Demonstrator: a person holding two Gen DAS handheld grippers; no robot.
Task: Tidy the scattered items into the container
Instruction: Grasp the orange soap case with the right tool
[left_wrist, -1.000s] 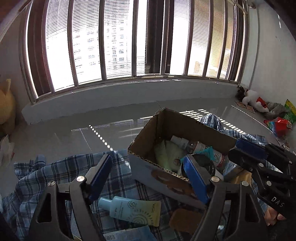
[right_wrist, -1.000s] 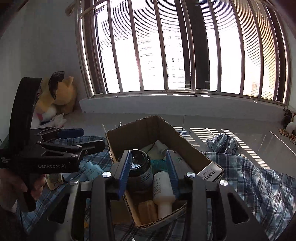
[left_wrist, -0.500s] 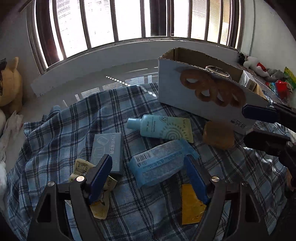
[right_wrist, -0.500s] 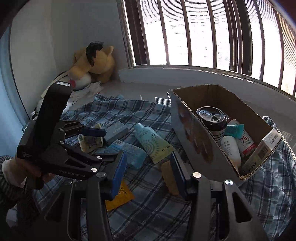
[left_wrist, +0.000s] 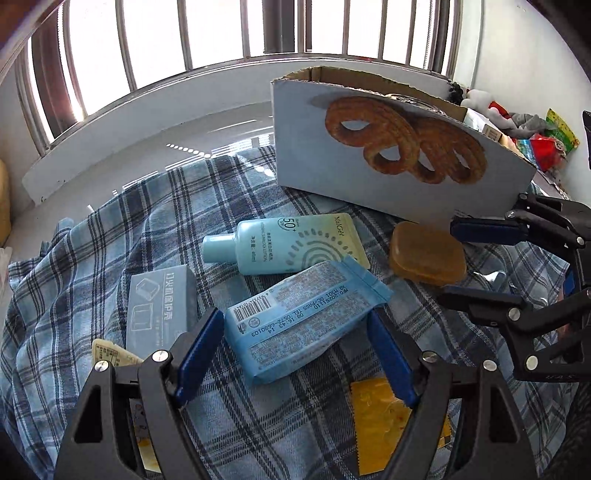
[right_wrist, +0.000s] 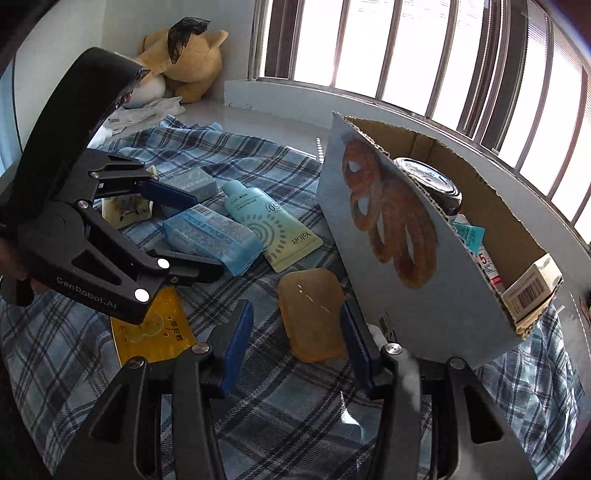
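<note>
On the plaid cloth (left_wrist: 92, 295) lies a blue packet (left_wrist: 306, 321), between the fingers of my open left gripper (left_wrist: 295, 354) without the pads touching it. The right wrist view shows that left gripper (right_wrist: 208, 236) over the same packet (right_wrist: 210, 236). My right gripper (right_wrist: 295, 343) is open around an amber soap bar (right_wrist: 310, 314), with a gap at the left pad. From the left wrist view, the right gripper (left_wrist: 465, 264) sits at the soap bar's (left_wrist: 424, 254) right end. The pretzel-printed cardboard box (right_wrist: 406, 258) stands just right of it and holds a dark jar (right_wrist: 428, 177).
A teal sunscreen tube (left_wrist: 291, 243), a grey carton (left_wrist: 159, 302), a yellow sachet (left_wrist: 384, 417) and a cream sachet (right_wrist: 125, 210) lie on the cloth. A plush toy (right_wrist: 184, 55) sits by the window. Toys and bags (left_wrist: 517, 122) lie behind the box.
Both grippers came away from above the box and sank toward the cloth. The dark jar that was between my right fingers stands in the box. The left now straddles the packet, the right the soap.
</note>
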